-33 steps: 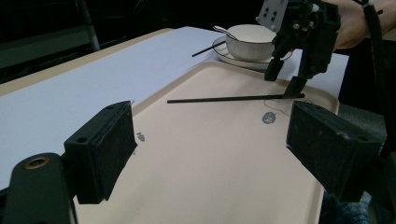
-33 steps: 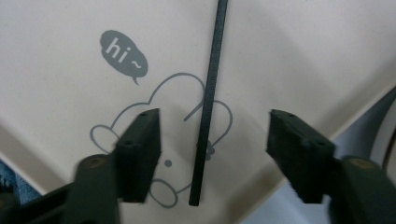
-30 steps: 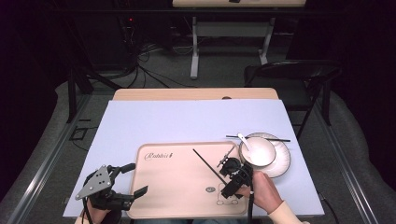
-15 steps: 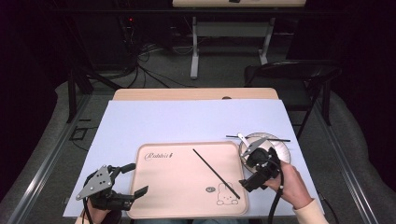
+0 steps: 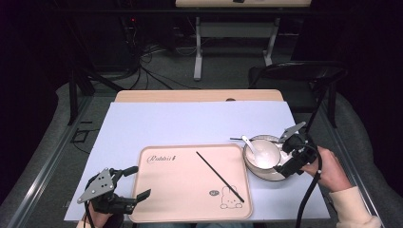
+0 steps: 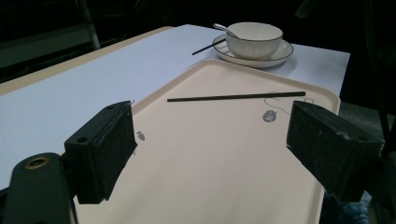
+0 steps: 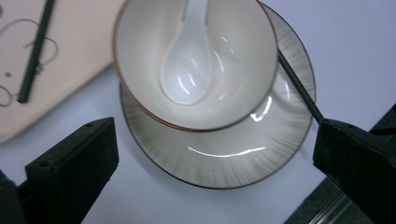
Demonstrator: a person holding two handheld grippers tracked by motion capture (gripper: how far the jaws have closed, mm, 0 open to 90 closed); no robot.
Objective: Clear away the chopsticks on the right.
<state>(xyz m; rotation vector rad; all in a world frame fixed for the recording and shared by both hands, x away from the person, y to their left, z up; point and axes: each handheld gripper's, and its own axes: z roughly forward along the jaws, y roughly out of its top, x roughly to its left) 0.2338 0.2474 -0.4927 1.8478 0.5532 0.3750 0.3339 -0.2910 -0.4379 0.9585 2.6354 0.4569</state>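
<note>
Claw (image 5: 288,153) on your right has swung from tray (image 5: 190,209) to bowl (image 5: 262,154), jaws spread, empty; next pickup looks likely there.

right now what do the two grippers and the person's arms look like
Both grippers are black, each with two blocky rectangular jaws. The left gripper carries a grey three-cornered plate on top with small holes. The right gripper has a grey plate too, and a black cable trails down from it past the wrist. The right arm wears a cream sleeve with a ribbed cuff.
</note>
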